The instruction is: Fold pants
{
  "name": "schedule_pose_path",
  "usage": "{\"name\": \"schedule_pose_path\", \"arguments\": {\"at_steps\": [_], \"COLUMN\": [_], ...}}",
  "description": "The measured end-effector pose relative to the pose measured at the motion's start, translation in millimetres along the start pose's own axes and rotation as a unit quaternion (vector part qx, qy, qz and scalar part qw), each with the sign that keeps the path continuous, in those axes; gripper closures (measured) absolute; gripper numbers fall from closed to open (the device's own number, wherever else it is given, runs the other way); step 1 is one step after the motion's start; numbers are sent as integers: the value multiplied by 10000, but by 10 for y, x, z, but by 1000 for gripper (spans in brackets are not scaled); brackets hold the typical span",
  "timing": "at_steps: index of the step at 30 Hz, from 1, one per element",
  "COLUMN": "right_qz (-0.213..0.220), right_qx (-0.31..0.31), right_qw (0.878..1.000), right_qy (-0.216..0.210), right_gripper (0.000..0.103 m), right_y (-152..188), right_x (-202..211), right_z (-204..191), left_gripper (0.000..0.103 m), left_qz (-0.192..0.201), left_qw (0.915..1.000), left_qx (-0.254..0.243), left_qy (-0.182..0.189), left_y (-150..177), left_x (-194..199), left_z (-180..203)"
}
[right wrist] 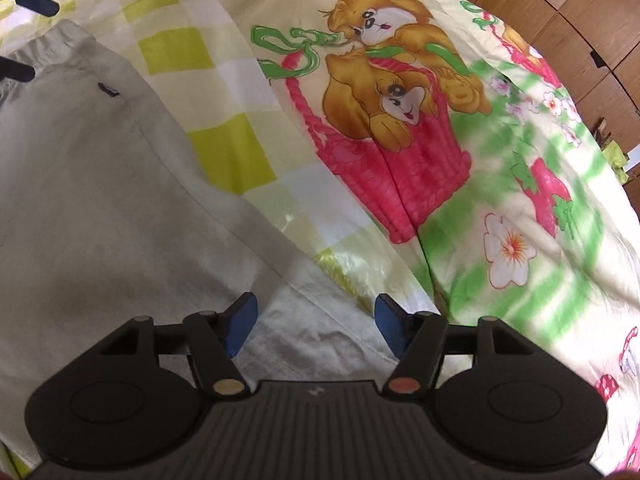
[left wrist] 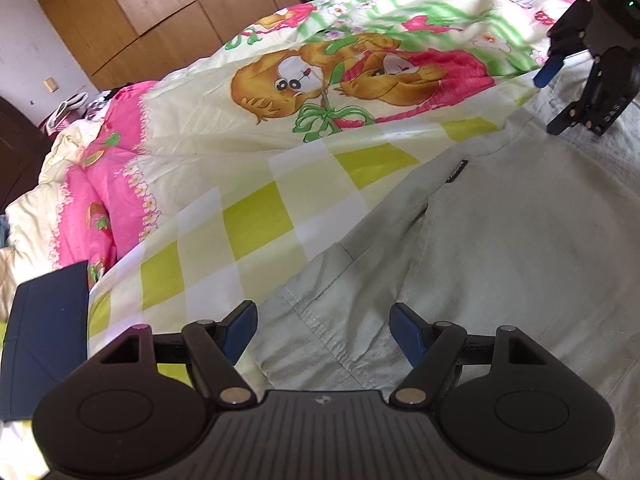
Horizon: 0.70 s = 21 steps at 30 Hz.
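The pale pants (left wrist: 500, 248) lie flat on the bed's cartoon quilt (left wrist: 248, 152), long axis running from one tool to the other. At their waistband end the left tool (left wrist: 322, 330) hovers, fingers apart, holding nothing. At the far hem the right tool (right wrist: 316, 326) is likewise spread and empty. Each is nearest its own end.

Left gripper (left wrist: 323, 330) low and level, jaws spread wide, blue pads (left wrist: 240, 330) parted with nothing between. Right gripper (right wrist: 313, 326) likewise low, jaws wide apart, gripping nothing. Seen from the left wrist, right gripper (left wrist: 560, 92) far off at upper right, pointing down, jaws parted.
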State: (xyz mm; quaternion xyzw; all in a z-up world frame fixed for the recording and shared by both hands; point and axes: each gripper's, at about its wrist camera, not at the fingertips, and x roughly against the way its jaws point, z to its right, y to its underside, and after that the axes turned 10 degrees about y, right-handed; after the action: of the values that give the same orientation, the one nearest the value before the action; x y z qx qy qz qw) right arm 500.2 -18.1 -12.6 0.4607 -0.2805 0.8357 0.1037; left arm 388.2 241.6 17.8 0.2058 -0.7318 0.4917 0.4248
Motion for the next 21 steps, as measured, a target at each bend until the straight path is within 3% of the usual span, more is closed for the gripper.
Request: {"name": "schedule_pose_path", "arguments": {"at_steps": [3,9,12,13,17,21], "right_qz": [-93,-108,-63,-46,143,475], "right_qx": [-177,-234,-270,-285,-476,-694], "right_qw": [9997,9993,9994,9995,9987,9962], "right_qy": [-124,-252,-203,-152,82,218], "right_gripper": [39,71,92,99,100,101], "right_y": [-14,-9,-10,-10,30,63], "right_x": [-37,36,72,92,224,543], "right_z": [29,-101,-189,-214,-235,-151], "left_gripper": [17,17,23,30,57,68], "left_qz": [-23,-559,-668,-676,-520,-409], "left_qw": [9996,9960,9905,9887,9872,9918], "left_qx": [98,590,1038,1180,1420,1165], "left_qy": [266,370,603,629,510,342], "left_y": [-51,-62,-51,-45,3,5], "left_x": [60,-269,-403,-427,-385,-306], "left_z": [-157,-442,-551,-584,-636,-492]}}
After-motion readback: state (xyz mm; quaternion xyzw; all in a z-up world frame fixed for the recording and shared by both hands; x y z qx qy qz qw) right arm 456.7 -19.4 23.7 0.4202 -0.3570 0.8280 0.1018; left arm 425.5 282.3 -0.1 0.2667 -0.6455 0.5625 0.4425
